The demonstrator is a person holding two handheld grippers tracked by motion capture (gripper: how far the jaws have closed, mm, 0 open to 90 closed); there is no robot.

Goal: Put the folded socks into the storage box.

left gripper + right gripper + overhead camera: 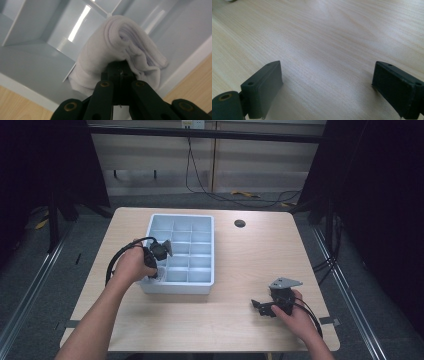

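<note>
A pale blue divided tray (181, 216) stands on the wooden table (250, 260). My left gripper (156, 269) reaches down into the tray's near left corner. In the left gripper view its jaws are closed on a rolled white cloth (117, 42), which rests in a compartment against the tray's divider walls (32, 65); the left gripper (121, 71) pinches the roll's lower edge. My right gripper (261, 308) lies low over bare wood near the table's front right, jaws spread wide. Nothing sits between the right gripper's (327, 82) black fingers (265, 82).
A round cable hole (240, 223) sits in the table behind the tray. Dark curtains and a cable on the floor lie beyond the far edge. Bare wood lies between the tray and the right hand.
</note>
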